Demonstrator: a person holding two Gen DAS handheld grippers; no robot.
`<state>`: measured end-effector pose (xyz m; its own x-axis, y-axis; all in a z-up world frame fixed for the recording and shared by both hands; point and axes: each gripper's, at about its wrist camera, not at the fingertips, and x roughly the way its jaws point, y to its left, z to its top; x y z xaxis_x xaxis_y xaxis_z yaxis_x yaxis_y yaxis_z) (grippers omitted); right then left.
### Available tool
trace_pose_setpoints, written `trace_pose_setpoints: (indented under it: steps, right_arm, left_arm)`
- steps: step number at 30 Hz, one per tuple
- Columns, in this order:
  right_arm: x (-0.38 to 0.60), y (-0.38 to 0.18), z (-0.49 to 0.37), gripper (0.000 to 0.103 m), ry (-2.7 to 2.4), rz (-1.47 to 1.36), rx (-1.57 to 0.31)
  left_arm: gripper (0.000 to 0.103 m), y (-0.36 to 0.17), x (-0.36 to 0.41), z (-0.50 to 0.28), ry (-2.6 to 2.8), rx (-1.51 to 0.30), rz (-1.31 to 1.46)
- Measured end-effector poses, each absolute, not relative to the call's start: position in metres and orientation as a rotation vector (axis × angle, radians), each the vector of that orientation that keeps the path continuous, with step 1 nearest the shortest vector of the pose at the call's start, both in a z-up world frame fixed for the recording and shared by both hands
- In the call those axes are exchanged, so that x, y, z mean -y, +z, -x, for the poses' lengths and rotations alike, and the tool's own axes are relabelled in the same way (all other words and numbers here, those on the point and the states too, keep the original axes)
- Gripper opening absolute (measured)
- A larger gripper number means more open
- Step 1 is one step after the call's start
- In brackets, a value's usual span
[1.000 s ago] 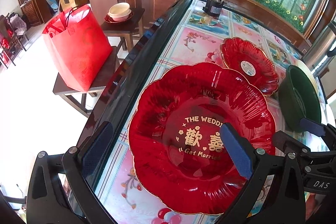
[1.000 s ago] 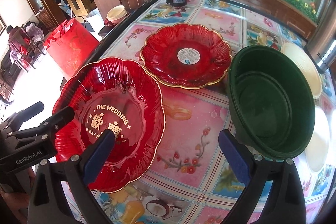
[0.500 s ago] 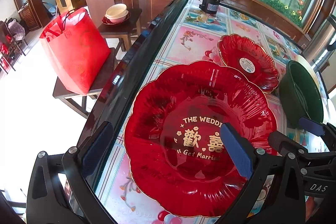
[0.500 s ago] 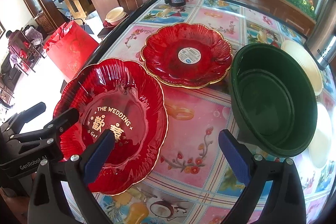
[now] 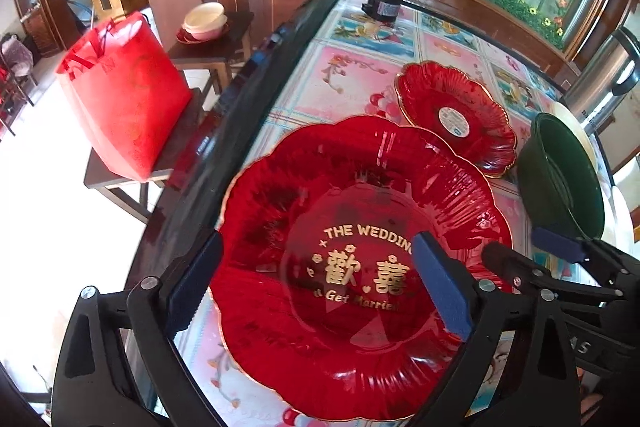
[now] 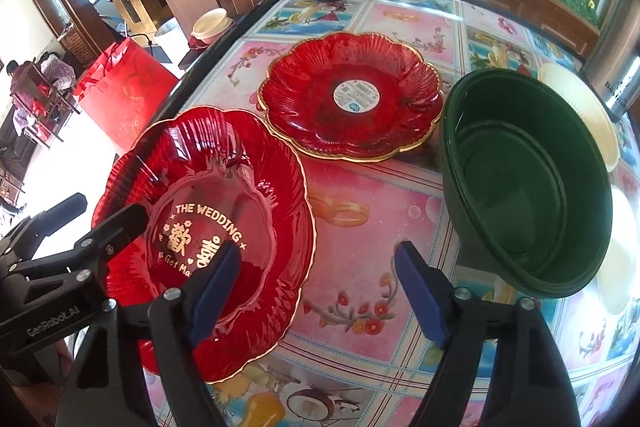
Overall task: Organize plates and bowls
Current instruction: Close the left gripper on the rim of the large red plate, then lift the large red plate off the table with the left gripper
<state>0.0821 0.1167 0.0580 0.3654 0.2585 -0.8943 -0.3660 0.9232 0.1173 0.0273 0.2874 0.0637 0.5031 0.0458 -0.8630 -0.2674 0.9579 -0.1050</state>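
A large red scalloped glass plate (image 5: pixel 360 267) with a gold rim and gold "THE WEDDING" lettering is lying face up near the table's left edge, tilting slightly in the right wrist view. Just behind it, a second red gold-rimmed plate (image 6: pixel 352 95) bearing a round white sticker at its centre is sitting flat on the floral tablecloth. To the right, dark green bowls (image 6: pixel 524 179) are nesting upright, with a cream plate (image 6: pixel 580 107) lying just beyond them.
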Motion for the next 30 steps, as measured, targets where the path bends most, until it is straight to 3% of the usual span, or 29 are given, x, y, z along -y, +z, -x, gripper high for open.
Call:
trace_pose_setpoints:
  steps: [2,3,13,14,15,17,18,22,30]
  right_arm:
    - [-0.118,0.055,-0.084,0.058,0.397,0.105,-1.142]
    - [-0.118,0.053,-0.085,0.053,0.396,0.105,-1.148]
    - [-0.119,0.036,-0.098,0.050,0.425,0.069,-1.209]
    - [-0.119,0.033,-0.100,0.041,0.440,0.060,-1.221]
    - [-0.120,0.032,-0.101,0.029,0.448,0.055,-1.228]
    - [-0.121,0.027,-0.100,0.019,0.477,0.038,-1.240]
    - [-0.121,0.028,-0.099,0.012,0.489,0.032,-1.241]
    - [-0.123,0.031,-0.091,0.008,0.527,0.025,-1.242]
    - [-0.129,0.035,-0.064,0.007,0.549,0.064,-1.234]
  left_arm:
    - [0.076,0.058,-0.285,-0.032,0.182,-1.057,0.231]
    - [0.076,0.054,-0.284,-0.034,0.181,-1.075,0.227]
    - [0.076,0.032,-0.290,-0.046,0.180,-1.159,0.264]
    - [0.073,0.031,-0.289,-0.046,0.175,-1.163,0.259]
    - [0.069,0.030,-0.287,-0.046,0.169,-1.166,0.258]
    - [0.028,0.026,-0.285,-0.047,0.156,-1.192,0.259]
    - [0.018,0.022,-0.284,-0.046,0.143,-1.209,0.273]
    - [0.011,0.026,-0.274,-0.042,0.092,-1.213,0.261]
    - [0.010,0.048,-0.269,-0.017,0.115,-1.146,0.230]
